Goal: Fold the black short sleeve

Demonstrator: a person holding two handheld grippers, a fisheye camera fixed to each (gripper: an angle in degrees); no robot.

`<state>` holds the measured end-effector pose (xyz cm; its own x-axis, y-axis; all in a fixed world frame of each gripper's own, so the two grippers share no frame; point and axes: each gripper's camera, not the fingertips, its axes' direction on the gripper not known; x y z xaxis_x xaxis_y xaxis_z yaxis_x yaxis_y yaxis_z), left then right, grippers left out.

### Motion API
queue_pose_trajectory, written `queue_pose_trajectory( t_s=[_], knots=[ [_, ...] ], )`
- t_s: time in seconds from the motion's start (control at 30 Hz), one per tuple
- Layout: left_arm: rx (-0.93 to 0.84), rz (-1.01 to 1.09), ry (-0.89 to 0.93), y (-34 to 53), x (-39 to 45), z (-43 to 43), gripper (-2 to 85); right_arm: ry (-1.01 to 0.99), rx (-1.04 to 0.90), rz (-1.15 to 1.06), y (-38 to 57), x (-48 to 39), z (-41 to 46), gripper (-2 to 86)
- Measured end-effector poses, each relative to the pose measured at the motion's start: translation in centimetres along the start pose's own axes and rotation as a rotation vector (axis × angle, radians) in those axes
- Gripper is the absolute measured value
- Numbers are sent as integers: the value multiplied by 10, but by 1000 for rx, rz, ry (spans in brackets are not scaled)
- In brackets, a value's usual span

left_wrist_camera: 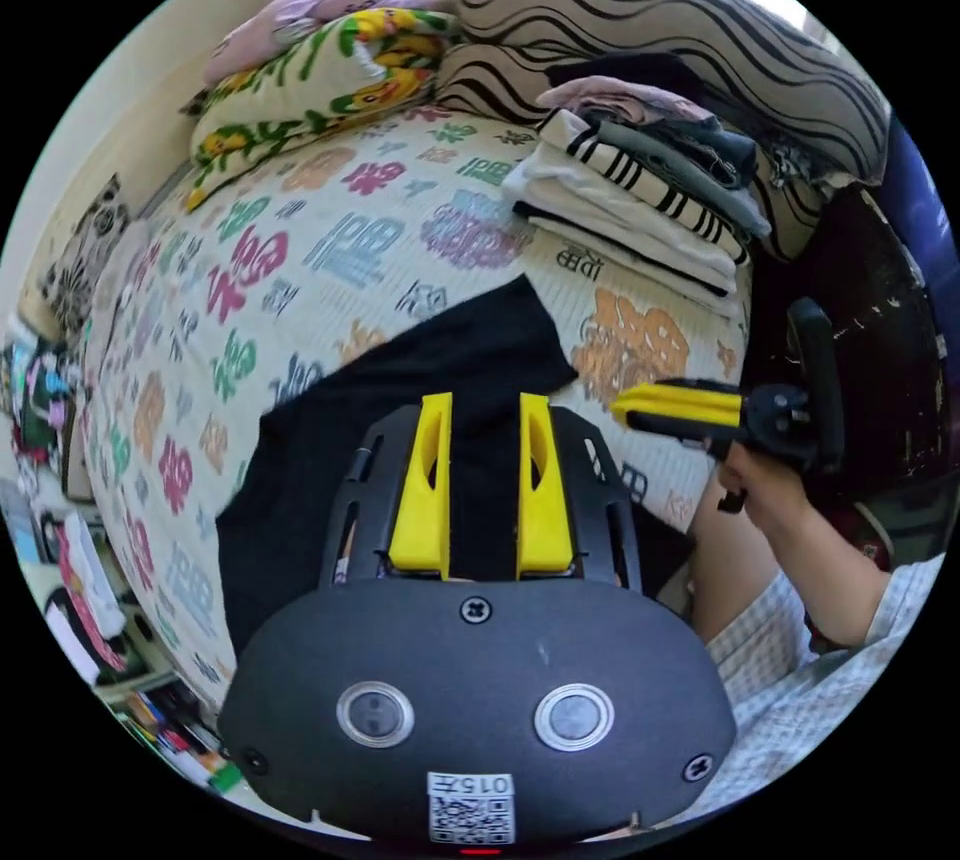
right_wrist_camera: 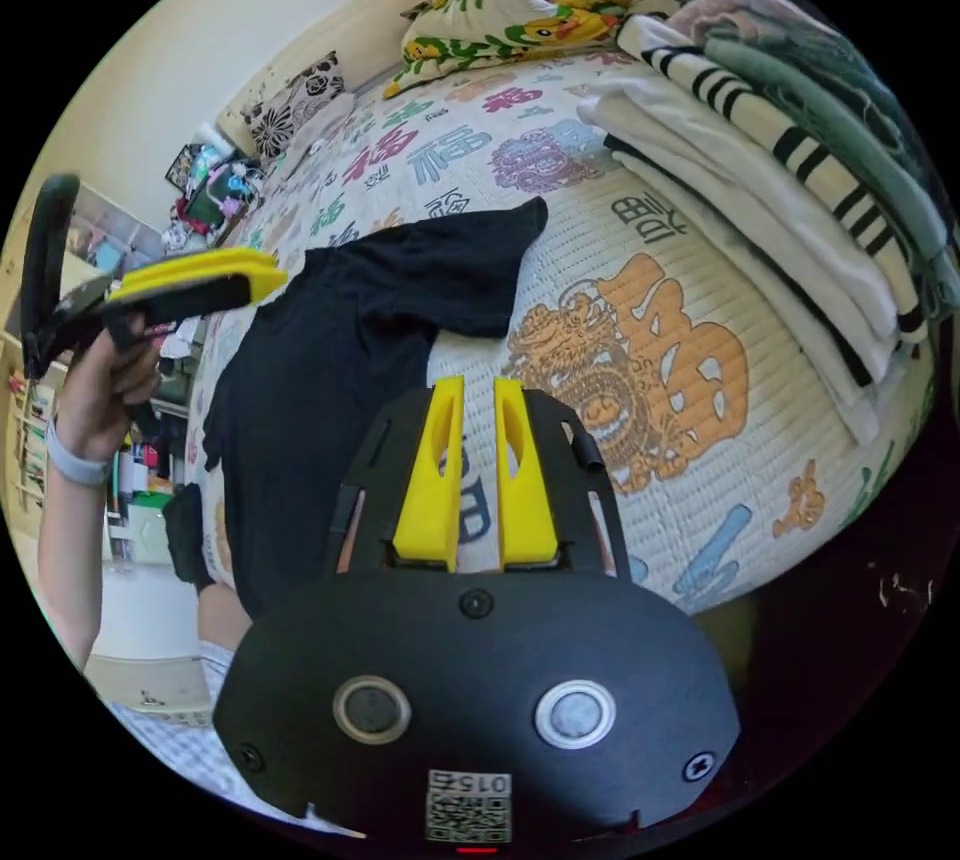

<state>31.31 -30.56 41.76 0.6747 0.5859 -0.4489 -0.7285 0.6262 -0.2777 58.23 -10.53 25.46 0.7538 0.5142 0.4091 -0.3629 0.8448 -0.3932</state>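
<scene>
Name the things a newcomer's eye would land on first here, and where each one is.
The black short sleeve lies spread across the bedspread, which is printed with colourful characters and an orange dragon. A stack of folded clothes sits beyond it by the striped cushions. Each yellow-jawed hand-held gripper hangs over the bed, jaws apart.

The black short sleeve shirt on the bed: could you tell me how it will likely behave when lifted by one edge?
The black short sleeve shirt lies flat with soft wrinkles on the bed cover, so it will probably droop limply. It looks thin, likely light, and may drag rather than slide cleanly.
</scene>
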Motion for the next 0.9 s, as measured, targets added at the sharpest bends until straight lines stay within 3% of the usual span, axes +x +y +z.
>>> queue_pose_trajectory(
  t_s=[0.23,0.4,0.5,0.7,0.9],
  knots=[
    [-87,-1,69,-136,7,107,93,-92,-21,70,-28,34,24,59],
    [-129,-35,125,-153,-1,153,79,-160,-21,73,-40,42,37,47],
    [-89,-51,149,-151,-13,151,29,-152,-19,-5,-43,31,40,34],
    [183,-125,209,-113,-64,90,-5,-116,84,-84,-45,9,13,15],
    [434,-318,183,8,-137,21,-7,-178,133,-332,-41,-62,-7,11]
  ],
)
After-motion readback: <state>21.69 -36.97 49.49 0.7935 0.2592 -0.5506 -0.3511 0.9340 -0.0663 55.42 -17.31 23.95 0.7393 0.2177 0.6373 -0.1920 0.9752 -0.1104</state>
